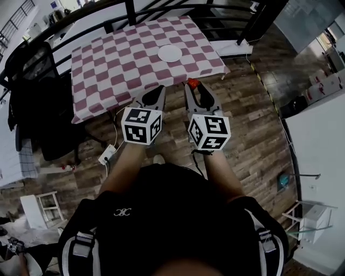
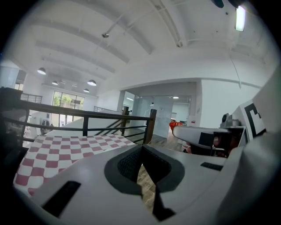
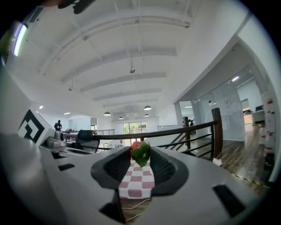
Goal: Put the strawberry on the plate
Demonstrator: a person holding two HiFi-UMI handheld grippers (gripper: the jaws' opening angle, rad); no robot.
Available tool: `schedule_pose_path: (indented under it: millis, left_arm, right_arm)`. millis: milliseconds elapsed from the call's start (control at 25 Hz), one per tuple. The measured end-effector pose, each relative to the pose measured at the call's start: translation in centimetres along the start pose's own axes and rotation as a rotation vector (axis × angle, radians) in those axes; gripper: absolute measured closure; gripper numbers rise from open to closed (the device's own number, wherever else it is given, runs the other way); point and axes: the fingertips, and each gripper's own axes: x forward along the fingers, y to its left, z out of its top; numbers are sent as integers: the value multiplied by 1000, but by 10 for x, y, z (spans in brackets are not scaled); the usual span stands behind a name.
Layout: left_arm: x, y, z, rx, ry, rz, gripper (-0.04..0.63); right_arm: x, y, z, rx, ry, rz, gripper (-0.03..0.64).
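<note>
One plate [image 1: 170, 53], checkered table [image 1: 118, 64], railing [image 1: 131, 13] behind

Tablecloth [image 1: 124, 64] looks cloth, plate [image 1: 170, 53] smooth, floor [image 1: 253, 140] wooden.

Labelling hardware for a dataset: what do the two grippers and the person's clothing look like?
The left gripper and right gripper are light grey with dark-lined jaws, each with a white cube of black square markers. The person wears a black top.

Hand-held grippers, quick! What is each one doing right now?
Left hand-held gripper: closed, holding nothing.
Right hand-held gripper: closed on the strawberry, pinched at its tips.
</note>
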Motion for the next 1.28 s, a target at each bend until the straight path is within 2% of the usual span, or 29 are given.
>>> schedule_pose_path:
  millis: [320,640,800,1000,1280]
  left_arm:
    - [46,63,16,-22,-1,-12,598]
    - [90,93,4,-64,45,-1,598]
    - [118,112,4,-79,61,32,598]
    - [155,144,4,-104,78,127,598]
    - [213,156,-4,-122,123,194,598]
  right_arm:
    - [78,-3,3,-14,16,-16,471]
    - [131,-23,-20,1,86,-10,471]
    - [167,-44,-30,3,114,7,471]
    - [230,-79,-52,-11,168,59,471]
    - [307,-132,-94,-12,244,107,471]
